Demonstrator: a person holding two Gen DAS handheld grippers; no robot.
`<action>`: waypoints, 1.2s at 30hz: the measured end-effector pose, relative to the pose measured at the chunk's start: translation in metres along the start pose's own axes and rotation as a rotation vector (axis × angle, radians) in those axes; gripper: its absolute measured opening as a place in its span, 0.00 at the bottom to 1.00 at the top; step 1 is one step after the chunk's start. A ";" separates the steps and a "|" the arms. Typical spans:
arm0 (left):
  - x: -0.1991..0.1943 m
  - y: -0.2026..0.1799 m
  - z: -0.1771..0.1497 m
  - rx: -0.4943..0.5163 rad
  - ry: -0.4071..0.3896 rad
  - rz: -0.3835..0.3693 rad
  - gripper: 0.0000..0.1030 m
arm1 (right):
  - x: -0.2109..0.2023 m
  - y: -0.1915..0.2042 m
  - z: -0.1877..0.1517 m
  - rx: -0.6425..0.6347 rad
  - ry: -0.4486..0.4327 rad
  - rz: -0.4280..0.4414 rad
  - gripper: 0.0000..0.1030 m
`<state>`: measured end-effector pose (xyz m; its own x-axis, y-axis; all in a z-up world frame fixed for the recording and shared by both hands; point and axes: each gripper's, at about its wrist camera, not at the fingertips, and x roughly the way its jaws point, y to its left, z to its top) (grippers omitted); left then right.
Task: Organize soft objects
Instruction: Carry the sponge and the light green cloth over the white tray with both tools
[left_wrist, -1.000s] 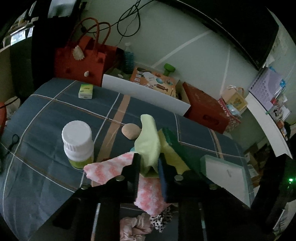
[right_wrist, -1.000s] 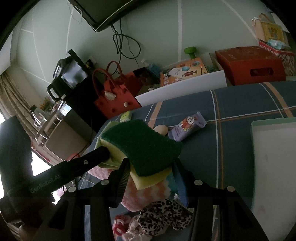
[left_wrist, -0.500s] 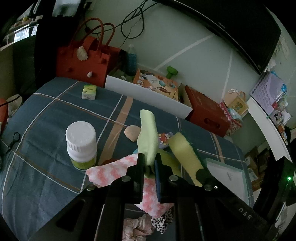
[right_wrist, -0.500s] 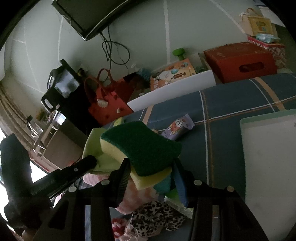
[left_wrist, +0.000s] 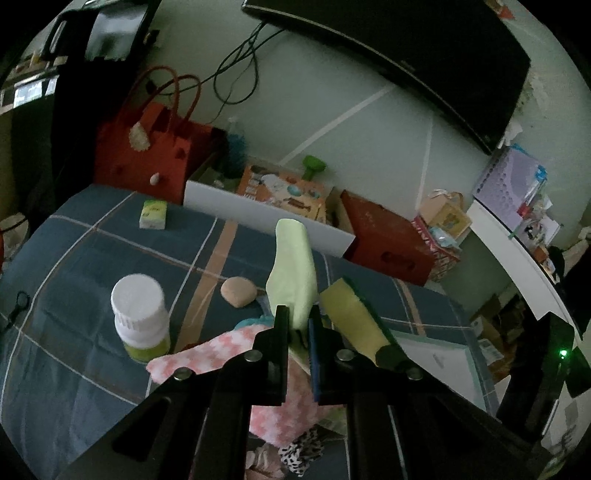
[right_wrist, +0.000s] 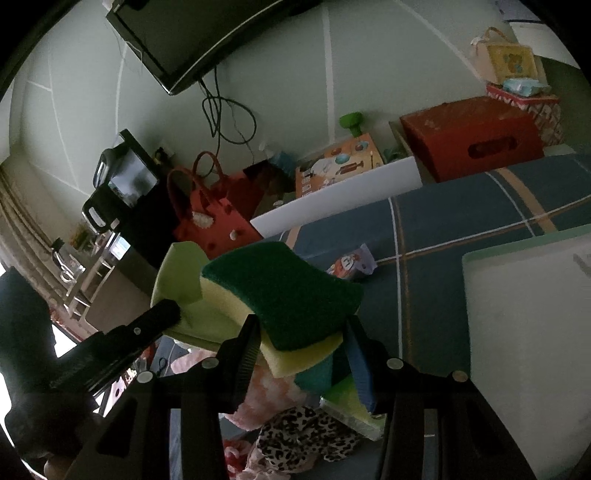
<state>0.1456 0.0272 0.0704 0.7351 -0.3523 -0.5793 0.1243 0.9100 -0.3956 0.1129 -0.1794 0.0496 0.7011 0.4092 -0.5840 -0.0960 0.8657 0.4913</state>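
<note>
Dim room, pale green wall (left_wrist: 332, 96), mounted television (left_wrist: 424, 48).

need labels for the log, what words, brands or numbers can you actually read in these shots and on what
No text reads in either view.
white-capped bottle: label too dark and blurred.
small green box: print blurred.
orange picture box: pictures only, wording too small.
purple snack packet: cartoon face, lettering illegible.
left claw: pale marking on its body, too blurred.

Left hand-held gripper (left_wrist: 297, 323) pinched shut, right hand-held gripper (right_wrist: 301, 332) clamped half-wide.
</note>
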 end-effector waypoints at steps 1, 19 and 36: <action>-0.001 -0.002 0.000 0.007 -0.009 -0.006 0.09 | -0.002 0.000 0.001 0.000 -0.005 -0.003 0.47; -0.012 -0.030 0.008 0.066 -0.101 -0.071 0.09 | -0.029 -0.025 0.013 0.025 -0.061 -0.111 0.47; 0.004 -0.099 -0.005 0.174 -0.074 -0.175 0.09 | -0.089 -0.122 0.028 0.185 -0.152 -0.390 0.47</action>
<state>0.1330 -0.0654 0.1034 0.7385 -0.4962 -0.4565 0.3615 0.8629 -0.3531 0.0822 -0.3293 0.0604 0.7566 0.0037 -0.6539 0.3142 0.8749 0.3685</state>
